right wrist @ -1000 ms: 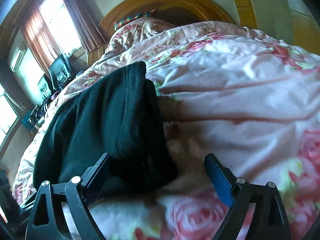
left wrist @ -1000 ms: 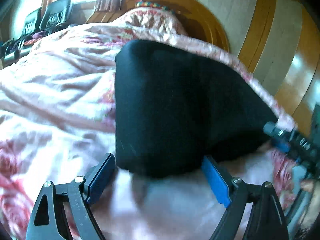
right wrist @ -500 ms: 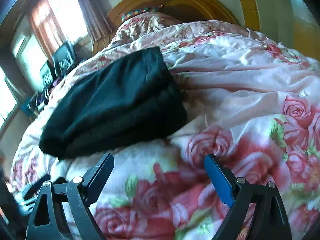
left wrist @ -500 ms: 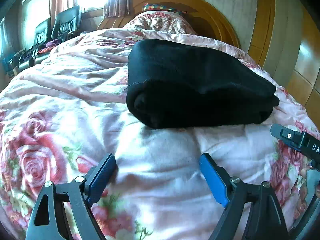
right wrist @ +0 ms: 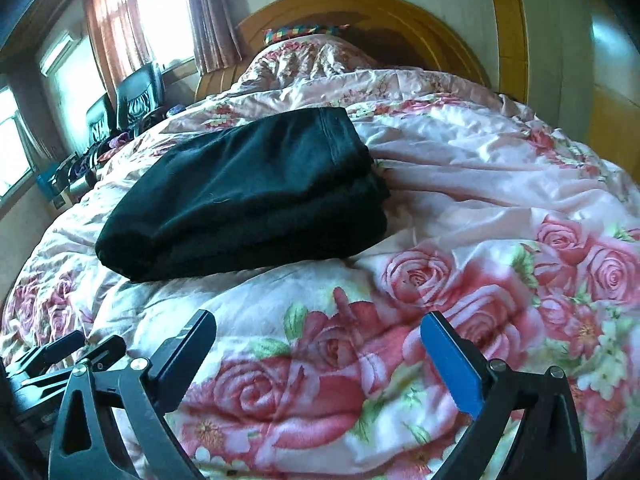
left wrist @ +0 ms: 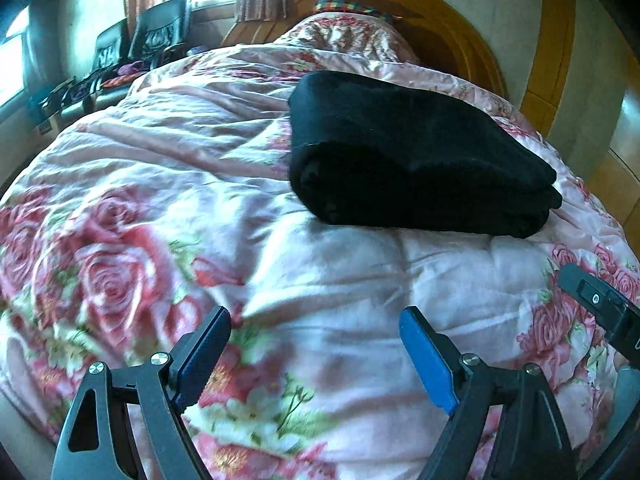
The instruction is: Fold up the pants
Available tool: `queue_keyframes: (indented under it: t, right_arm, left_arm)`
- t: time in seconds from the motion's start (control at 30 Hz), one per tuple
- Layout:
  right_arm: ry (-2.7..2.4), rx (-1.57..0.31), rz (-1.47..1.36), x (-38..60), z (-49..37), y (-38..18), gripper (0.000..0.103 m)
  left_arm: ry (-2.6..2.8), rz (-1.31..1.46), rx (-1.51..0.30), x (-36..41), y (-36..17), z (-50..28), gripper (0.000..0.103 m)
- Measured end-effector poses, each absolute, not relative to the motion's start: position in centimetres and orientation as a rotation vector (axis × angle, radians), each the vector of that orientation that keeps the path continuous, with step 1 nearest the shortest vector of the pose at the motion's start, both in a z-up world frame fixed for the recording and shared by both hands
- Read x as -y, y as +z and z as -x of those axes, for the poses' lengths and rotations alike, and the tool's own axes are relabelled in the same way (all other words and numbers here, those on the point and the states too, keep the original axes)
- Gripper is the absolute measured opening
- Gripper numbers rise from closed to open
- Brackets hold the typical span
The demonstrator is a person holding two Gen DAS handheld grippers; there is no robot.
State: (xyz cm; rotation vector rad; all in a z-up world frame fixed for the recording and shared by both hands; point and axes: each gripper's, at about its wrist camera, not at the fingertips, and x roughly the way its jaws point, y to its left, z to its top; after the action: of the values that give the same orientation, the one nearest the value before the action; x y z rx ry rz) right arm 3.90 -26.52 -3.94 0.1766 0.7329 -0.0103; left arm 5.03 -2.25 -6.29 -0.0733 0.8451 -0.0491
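While I look along both claws, the biggest thing I see is the bed, covered by a pink quilt printed with large red roses, rumpled into soft ridges. Behind it stands an arched wooden headboard, with a quilt-covered pillow heaped against it. To the left, under curtained windows, I make out black chairs beside the bed.

On the quilt lie the black pants, folded into a thick, compact stack of several layers; from the right wrist view a stitched hem runs along the top layer's far edge. They rest well apart from both claws, toward the headboard side of the bed.

My left claw hangs above the quilt with its jaws spread wide and nothing between them. My right claw is likewise released, jaws apart over the rose print, gripping nothing. Each claw shows at the edge of the other's view.
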Motion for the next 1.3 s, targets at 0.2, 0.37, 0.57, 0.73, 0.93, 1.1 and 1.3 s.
queue_keyframes:
  t: [0.2,0.37,0.57,0.73,0.93,1.1,1.3]
  right_arm:
    - [-0.035,-0.715,-0.142,25.7,-3.1,-3.4,0.103]
    - [-0.024,-0.661,-0.113,25.0,-2.0,-2.4,0.103]
    - [-0.012,-0.624,-0.107,24.8,-1.6,-1.7,0.103]
    - [-0.013,-0.637,-0.107,25.0,-1.8,-2.0,0.103]
    - [-0.022,-0.636,-0.103,25.1,-1.8,-2.1,0.103]
    - [-0.012,-0.639,-0.098,25.0,-1.8,-2.2,0.103]
    - [-0.008,-0.642,-0.099,25.0,-1.8,-2.2,0.103]
  left_arm:
    - [0.001,0.039,-0.774,2.0,-4.9,-3.5,0.087]
    - [-0.027,0.043,-0.752,2.0,-4.0,-2.6,0.087]
    - [-0.025,0.040,-0.702,2.3,-3.1,-1.9,0.087]
    - [-0.021,0.026,-0.701,2.6,-3.1,-1.7,0.087]
    - [-0.014,0.021,-0.694,2.7,-3.1,-1.6,0.087]
    - [-0.014,0.020,-0.693,2.6,-3.1,-1.6,0.087]
    - [-0.004,0.028,-0.694,2.7,-3.1,-1.6,0.087]
